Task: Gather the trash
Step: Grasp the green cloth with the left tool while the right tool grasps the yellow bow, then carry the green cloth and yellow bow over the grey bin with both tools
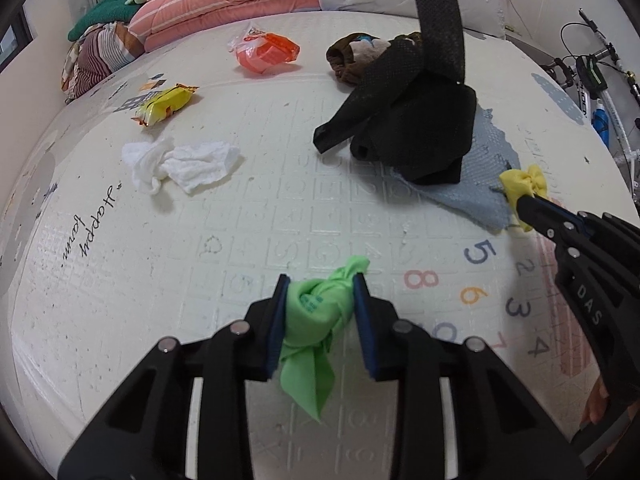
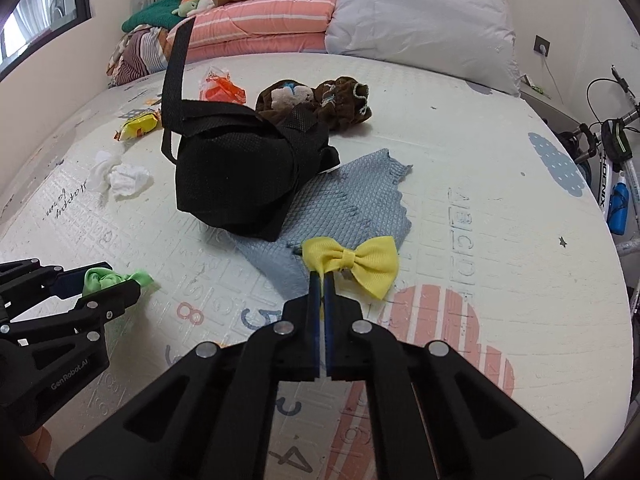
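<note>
Knotted green cloth (image 1: 310, 312), crumpled with a loose tail hanging toward the camera, sits on the foam play mat (image 1: 280, 208). Yellow ribbon bow (image 2: 352, 264) lies flat at the edge of the blue-grey quilted cloth (image 2: 360, 204). Farther off on the mat: crumpled white tissue (image 1: 176, 164), yellow snack wrapper (image 1: 166, 106), orange plastic wrapper (image 1: 266, 52), black fabric bag (image 1: 412, 128) slumped with one strap raised.

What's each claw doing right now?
Left claw: closed on the knotted green cloth.
Right claw: shut on the yellow ribbon bow.
</note>
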{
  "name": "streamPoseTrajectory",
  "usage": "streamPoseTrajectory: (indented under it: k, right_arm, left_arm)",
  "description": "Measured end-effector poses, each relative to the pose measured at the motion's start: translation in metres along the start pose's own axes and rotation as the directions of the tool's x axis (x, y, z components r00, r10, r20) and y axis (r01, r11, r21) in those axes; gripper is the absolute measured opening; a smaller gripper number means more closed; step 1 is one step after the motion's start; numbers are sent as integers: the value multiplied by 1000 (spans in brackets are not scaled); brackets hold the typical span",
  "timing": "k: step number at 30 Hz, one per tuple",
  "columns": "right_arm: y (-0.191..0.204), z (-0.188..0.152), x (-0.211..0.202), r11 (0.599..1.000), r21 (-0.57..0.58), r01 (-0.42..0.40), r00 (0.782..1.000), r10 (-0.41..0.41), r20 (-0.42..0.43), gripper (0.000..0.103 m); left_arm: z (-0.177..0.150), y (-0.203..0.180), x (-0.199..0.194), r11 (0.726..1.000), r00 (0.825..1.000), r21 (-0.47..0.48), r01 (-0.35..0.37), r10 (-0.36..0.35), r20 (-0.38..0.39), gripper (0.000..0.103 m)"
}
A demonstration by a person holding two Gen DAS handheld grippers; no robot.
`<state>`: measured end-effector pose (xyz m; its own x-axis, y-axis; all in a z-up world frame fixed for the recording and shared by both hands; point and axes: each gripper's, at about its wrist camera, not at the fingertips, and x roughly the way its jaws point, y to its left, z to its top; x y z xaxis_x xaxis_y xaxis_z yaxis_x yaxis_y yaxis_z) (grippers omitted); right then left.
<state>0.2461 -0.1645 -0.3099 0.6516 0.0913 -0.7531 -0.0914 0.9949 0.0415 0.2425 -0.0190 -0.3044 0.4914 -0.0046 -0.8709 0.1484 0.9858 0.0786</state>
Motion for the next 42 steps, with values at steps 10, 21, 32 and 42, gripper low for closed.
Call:
streamPoseTrajectory:
  k: [10, 21, 32, 42]
  right_arm:
    - [-13, -3, -36, 999, 33, 8, 999, -10, 35, 1]
    - [-27, -22, -108, 998, 58, 18, 997, -22, 70, 1]
    - [-61, -56, -203, 992, 106, 68, 988, -82, 134, 1]
    - [-132, -111, -302, 962, 189, 196, 957, -230, 177, 1]
  left_arm:
    - [4, -3, -28, 1000, 998, 8, 20, -21, 64, 32]
    - [5, -19, -77, 997, 988, 32, 64, -68, 135, 31]
    - [-20, -91, -150, 975, 967, 164, 149, -178, 182, 32]
    - [-51, -210, -198, 903, 932, 355, 241, -317, 174, 32]
